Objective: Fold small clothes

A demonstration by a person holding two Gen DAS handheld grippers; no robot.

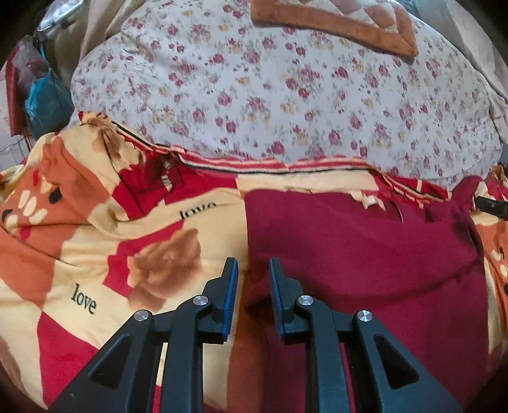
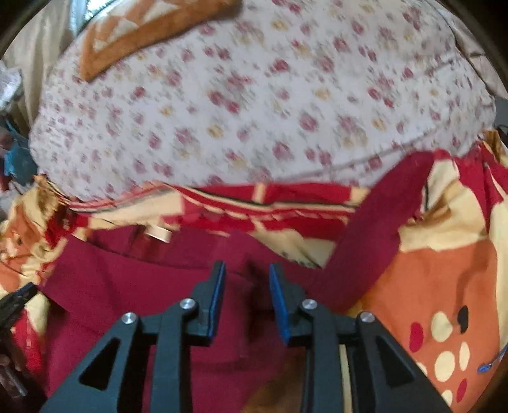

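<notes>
A dark red garment (image 1: pixel 365 254) lies spread on a red, orange and cream bedcover printed with "love" (image 1: pixel 95 241). My left gripper (image 1: pixel 253 270) is open and empty, hovering over the garment's left edge. In the right wrist view the same garment (image 2: pixel 143 286) lies below, with one sleeve (image 2: pixel 381 222) stretched up to the right. My right gripper (image 2: pixel 247 273) is open and empty over the garment near its upper edge. The tip of the other gripper shows at the right edge of the left wrist view (image 1: pixel 492 206) and at the left edge of the right wrist view (image 2: pixel 16 301).
A floral white quilt (image 1: pixel 285 95) lies beyond the bedcover, with an orange-bordered cushion (image 1: pixel 349 22) at the back. Bags and clutter (image 1: pixel 41 95) sit at the far left.
</notes>
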